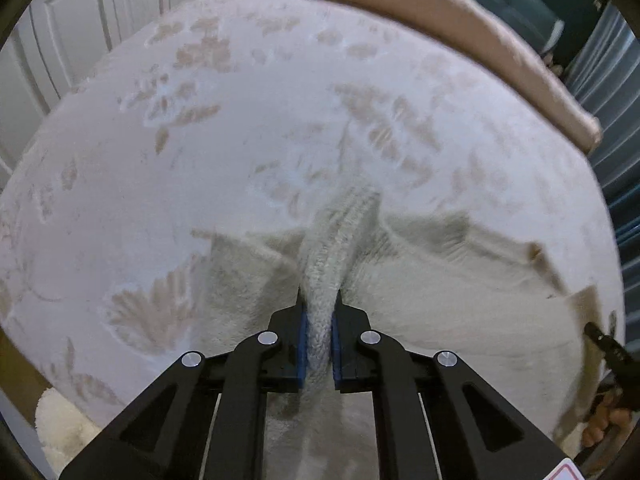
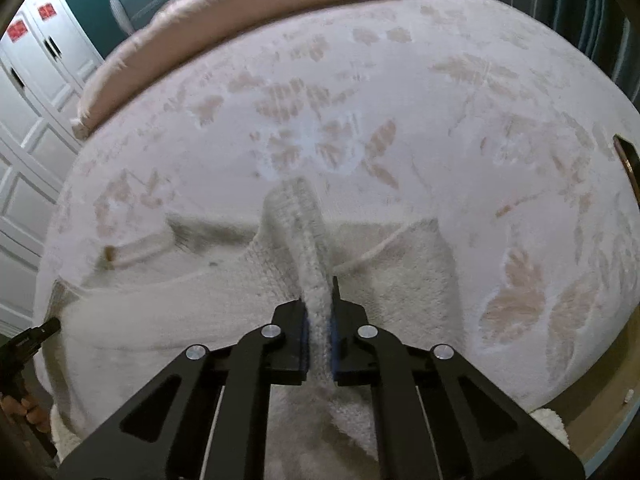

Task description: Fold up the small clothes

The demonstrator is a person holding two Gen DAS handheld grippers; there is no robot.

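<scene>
Lying spread across a pale bed cover with a faded tan leaf pattern (image 1: 280,100) is one cream, fuzzy knitted garment (image 1: 460,300), its body flat on the cover and two ridges of its fabric drawn up. At the left, the black left claw with blue pads (image 1: 319,320) is pressed together on a ribbed fold of that garment; at the right, the black right claw (image 2: 319,304) likewise pinches a raised fold. Beyond the cover lie a pink plush blanket edge (image 1: 500,48) and white panelled doors (image 2: 28,152).
</scene>
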